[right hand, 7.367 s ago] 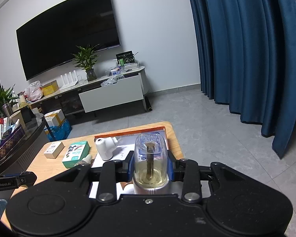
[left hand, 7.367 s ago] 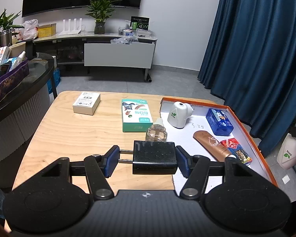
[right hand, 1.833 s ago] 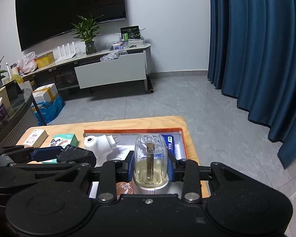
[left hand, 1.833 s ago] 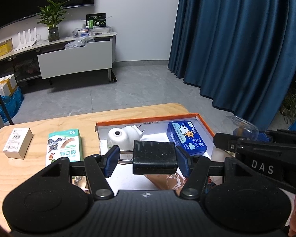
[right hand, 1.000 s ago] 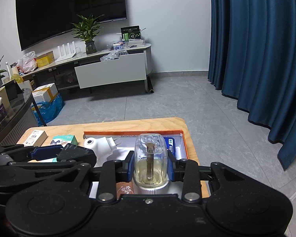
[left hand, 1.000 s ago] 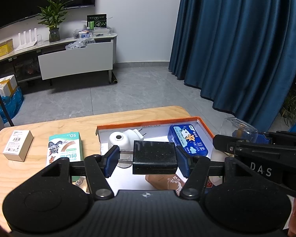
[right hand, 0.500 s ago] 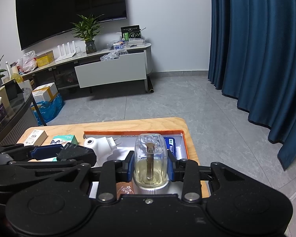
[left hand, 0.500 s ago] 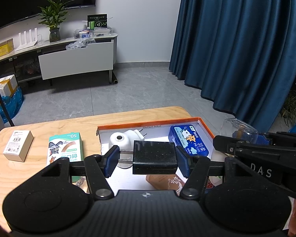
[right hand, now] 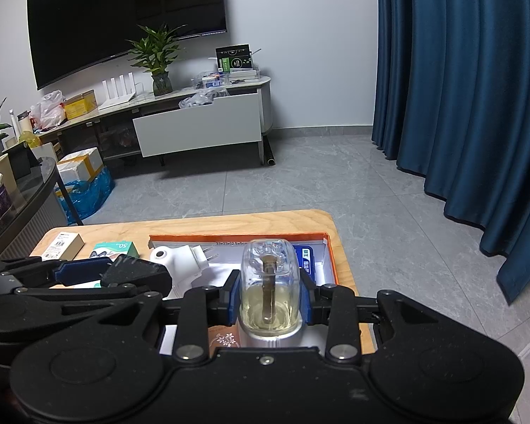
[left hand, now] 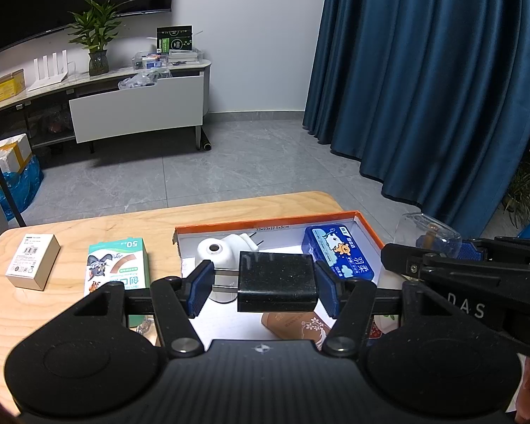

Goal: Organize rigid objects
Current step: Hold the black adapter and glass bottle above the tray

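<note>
Left gripper [left hand: 277,282] clamps a black charger [left hand: 277,281] above the orange tray [left hand: 265,224] | right gripper [right hand: 269,296] grips a clear refill bottle [right hand: 269,282] over the tray's right side | tray holds 4 items or more; 2 boxes [left hand: 31,261] wait left of it | judged over halfway done

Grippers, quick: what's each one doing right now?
Left gripper: closed on the black plug adapter.
Right gripper: closed on the clear liquid bottle.
</note>
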### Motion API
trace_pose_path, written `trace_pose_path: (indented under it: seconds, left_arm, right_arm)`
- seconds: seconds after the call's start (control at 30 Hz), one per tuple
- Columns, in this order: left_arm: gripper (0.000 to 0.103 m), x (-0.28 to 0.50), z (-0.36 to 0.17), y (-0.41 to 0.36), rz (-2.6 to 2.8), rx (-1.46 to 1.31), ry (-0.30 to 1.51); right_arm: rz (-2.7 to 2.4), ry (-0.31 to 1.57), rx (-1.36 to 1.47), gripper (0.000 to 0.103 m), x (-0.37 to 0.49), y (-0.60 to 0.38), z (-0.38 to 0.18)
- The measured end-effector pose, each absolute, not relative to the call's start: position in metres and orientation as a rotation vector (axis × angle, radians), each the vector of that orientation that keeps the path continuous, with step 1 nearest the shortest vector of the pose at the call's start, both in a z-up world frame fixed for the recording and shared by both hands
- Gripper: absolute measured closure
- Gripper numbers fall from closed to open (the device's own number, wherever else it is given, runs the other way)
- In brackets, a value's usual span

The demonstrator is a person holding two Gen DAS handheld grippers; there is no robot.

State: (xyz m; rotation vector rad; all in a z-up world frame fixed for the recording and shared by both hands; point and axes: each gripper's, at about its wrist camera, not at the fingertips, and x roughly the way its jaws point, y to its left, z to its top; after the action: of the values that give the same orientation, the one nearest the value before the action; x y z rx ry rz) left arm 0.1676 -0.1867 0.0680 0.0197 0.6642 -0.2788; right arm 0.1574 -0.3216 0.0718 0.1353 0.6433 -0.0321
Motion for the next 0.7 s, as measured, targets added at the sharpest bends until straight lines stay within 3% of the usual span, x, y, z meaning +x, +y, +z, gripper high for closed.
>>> trace_pose_path:
  seconds: [0.7]
  left_arm:
    - [0.042, 0.1709, 0.0667, -0.1863, -0.279, 0.014, 0.671]
  right_arm:
    - [-0.034, 0.654, 0.137, 0.062, 0.1637, -0.3219, 0.0694]
